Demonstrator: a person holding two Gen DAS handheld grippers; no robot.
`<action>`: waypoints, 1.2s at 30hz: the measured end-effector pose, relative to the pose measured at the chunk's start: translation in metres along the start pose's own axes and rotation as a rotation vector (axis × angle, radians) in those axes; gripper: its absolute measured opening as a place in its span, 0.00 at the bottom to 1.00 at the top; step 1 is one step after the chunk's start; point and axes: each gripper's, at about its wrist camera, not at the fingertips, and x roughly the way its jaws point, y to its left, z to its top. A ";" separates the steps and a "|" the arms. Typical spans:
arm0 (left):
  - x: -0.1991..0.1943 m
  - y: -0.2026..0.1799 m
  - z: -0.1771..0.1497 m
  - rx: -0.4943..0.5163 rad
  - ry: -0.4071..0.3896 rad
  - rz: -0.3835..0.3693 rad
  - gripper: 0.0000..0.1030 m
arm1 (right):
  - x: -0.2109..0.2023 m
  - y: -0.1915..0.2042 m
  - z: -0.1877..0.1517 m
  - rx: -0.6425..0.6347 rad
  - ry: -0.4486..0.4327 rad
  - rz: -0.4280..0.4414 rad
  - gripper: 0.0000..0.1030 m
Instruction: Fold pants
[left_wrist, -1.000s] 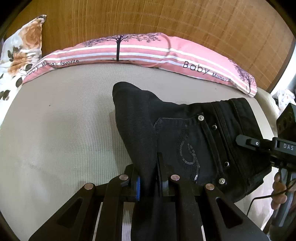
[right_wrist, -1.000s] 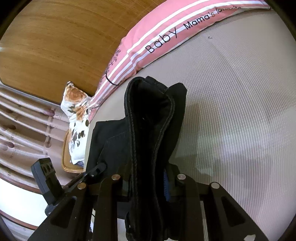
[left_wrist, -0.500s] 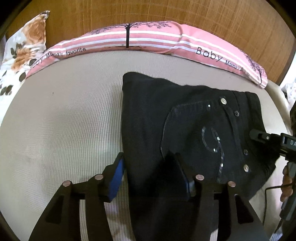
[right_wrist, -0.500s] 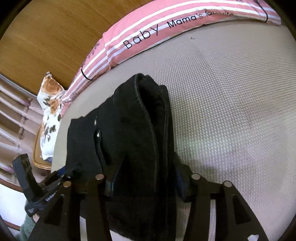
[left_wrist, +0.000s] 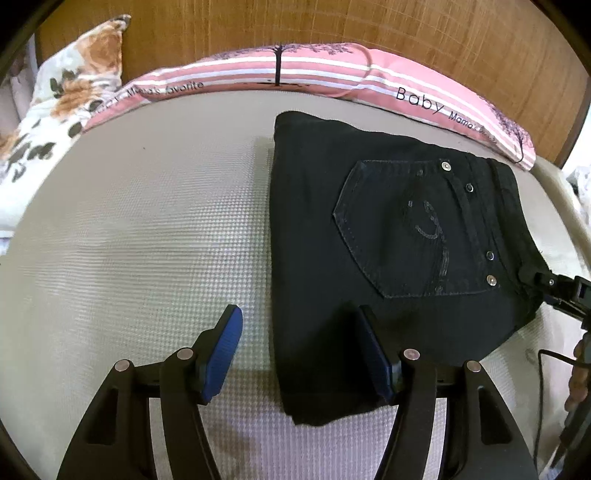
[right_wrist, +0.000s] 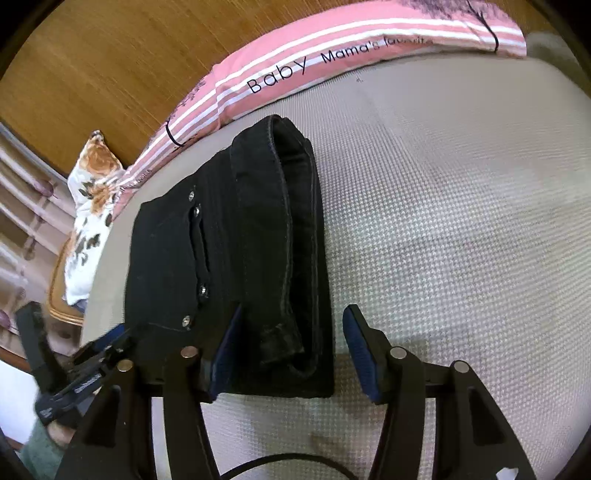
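Pants (left_wrist: 388, 236) lie folded in a compact stack on the bed (left_wrist: 147, 229), near the pink pillow (left_wrist: 332, 74). Both the left gripper (left_wrist: 299, 354) and right gripper (right_wrist: 291, 350) have fingers apart, holding nothing. Best withdrawal looks straight back, without snagging the edges.

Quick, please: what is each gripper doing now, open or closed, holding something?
Left gripper: open, holds nothing; black pants lie flat.
Right gripper: open, holds nothing.
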 end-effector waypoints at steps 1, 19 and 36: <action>-0.004 -0.002 -0.001 0.005 -0.005 0.023 0.62 | 0.001 0.001 0.001 0.003 0.000 -0.002 0.50; -0.074 -0.033 -0.041 -0.014 -0.104 0.161 0.62 | -0.057 0.072 -0.042 -0.208 -0.186 -0.152 0.80; -0.110 -0.043 -0.076 -0.028 -0.143 0.184 0.68 | -0.085 0.104 -0.088 -0.276 -0.253 -0.277 0.95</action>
